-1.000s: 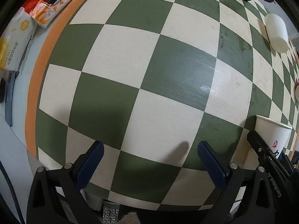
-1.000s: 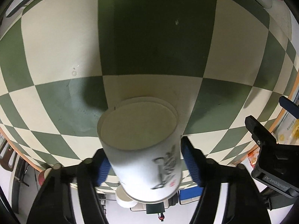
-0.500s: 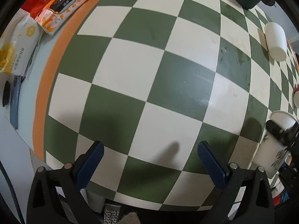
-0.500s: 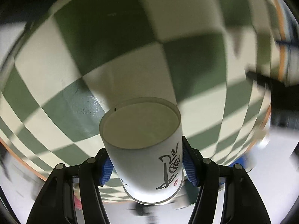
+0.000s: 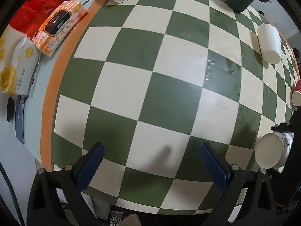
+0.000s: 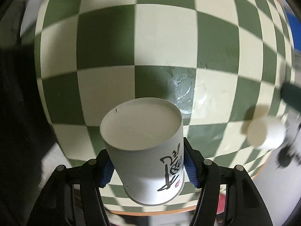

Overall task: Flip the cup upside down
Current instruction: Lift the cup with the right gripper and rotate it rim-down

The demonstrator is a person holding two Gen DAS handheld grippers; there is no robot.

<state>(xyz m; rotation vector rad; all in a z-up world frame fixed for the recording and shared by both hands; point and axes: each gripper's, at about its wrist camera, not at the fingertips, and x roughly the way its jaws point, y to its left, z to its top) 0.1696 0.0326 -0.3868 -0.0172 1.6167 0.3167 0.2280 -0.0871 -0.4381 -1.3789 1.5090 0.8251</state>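
Above the checkered tablecloth (image 6: 165, 43) | right gripper (image 6: 148, 167) clamps the paper cup (image 6: 150, 150), base facing the camera, rim nearest the fingers | left gripper (image 5: 150, 162) spread wide, holding nothing | a white cup (image 5: 270, 44) lies sideways on the cloth.
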